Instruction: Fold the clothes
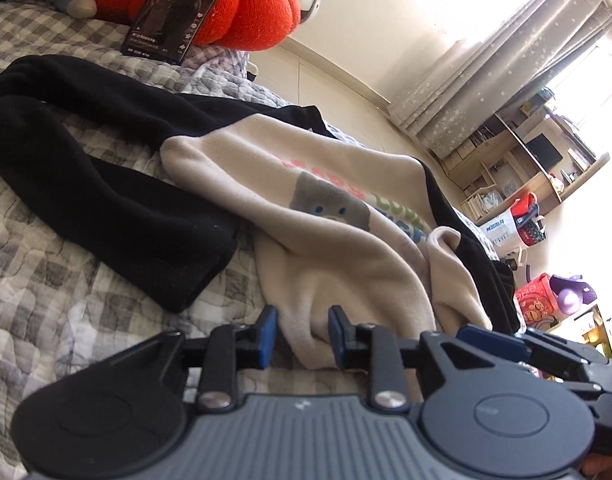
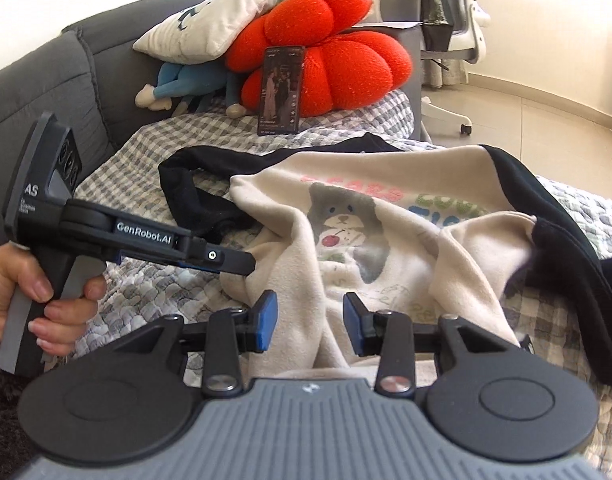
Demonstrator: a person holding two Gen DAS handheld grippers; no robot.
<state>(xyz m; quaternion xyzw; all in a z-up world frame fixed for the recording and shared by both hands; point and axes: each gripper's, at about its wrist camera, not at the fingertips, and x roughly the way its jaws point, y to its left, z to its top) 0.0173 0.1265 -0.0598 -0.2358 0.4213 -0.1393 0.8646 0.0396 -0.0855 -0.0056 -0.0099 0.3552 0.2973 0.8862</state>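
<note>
Right wrist view shows a cream sweatshirt (image 2: 346, 240) with black sleeves and a bear print lying crumpled on the bed (image 2: 154, 288), whose cover is a grey checked quilt. The right hand-held gripper (image 2: 308, 318) hangs over the near hem with its blue pads (image 2: 266, 316) apart and cloth bunched between them; neither pad presses on it. At the left edge of the sweatshirt a hand (image 2: 30, 300) grips the left hand-held gripper (image 1: 300, 334), its tip at the fabric. Left wrist view shows its jaws apart, a cream fold lying between them, not pinched. One black sleeve (image 1: 106, 184) stretches across the quilt toward the head of the bed, where a red cushion (image 2: 330, 60) and a propped phone (image 2: 281, 90) sit.
</note>
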